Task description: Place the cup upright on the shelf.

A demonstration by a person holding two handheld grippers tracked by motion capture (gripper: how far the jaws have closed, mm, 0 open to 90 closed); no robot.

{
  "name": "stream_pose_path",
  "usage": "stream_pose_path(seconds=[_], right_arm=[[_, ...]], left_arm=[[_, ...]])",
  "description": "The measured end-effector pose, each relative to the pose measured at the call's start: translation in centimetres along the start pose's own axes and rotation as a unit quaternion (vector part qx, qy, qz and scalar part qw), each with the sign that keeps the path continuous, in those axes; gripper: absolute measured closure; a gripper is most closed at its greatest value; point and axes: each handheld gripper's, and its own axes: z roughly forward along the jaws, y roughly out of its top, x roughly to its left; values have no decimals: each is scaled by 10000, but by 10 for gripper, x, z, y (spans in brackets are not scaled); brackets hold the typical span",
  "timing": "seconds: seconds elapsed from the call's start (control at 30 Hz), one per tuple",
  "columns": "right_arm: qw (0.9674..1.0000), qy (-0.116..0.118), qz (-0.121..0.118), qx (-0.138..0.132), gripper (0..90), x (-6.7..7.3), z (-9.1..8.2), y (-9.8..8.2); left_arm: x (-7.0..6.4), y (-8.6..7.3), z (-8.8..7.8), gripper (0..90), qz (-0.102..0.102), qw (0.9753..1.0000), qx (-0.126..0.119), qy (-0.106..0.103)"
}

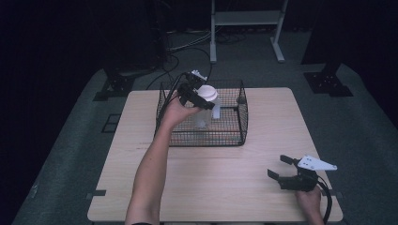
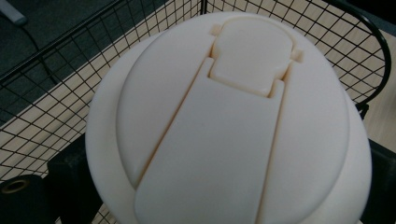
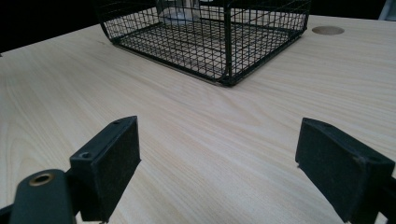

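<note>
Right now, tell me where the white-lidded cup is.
High view: the white-lidded cup is in the wire basket at the table's far left-centre, gripped by the left gripper.

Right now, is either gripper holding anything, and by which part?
The left gripper is shut on the white-lidded clear bottle, jaws flanking its lid, above the wire basket. The right gripper is open, holding nothing.

Matt, smooth cream plastic lid (image 2: 233, 126); black wire basket (image 1: 241, 119), probably coated metal; pale wood-grain table (image 1: 263, 187)
</note>
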Motion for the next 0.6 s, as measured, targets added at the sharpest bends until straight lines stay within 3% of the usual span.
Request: stream_pose_path(seconds=[0.6], right_arm=[[10000,-9,-6,3,128,0,0,0]], left_arm=[[3,-4,19,52,-109,9999,37,19]])
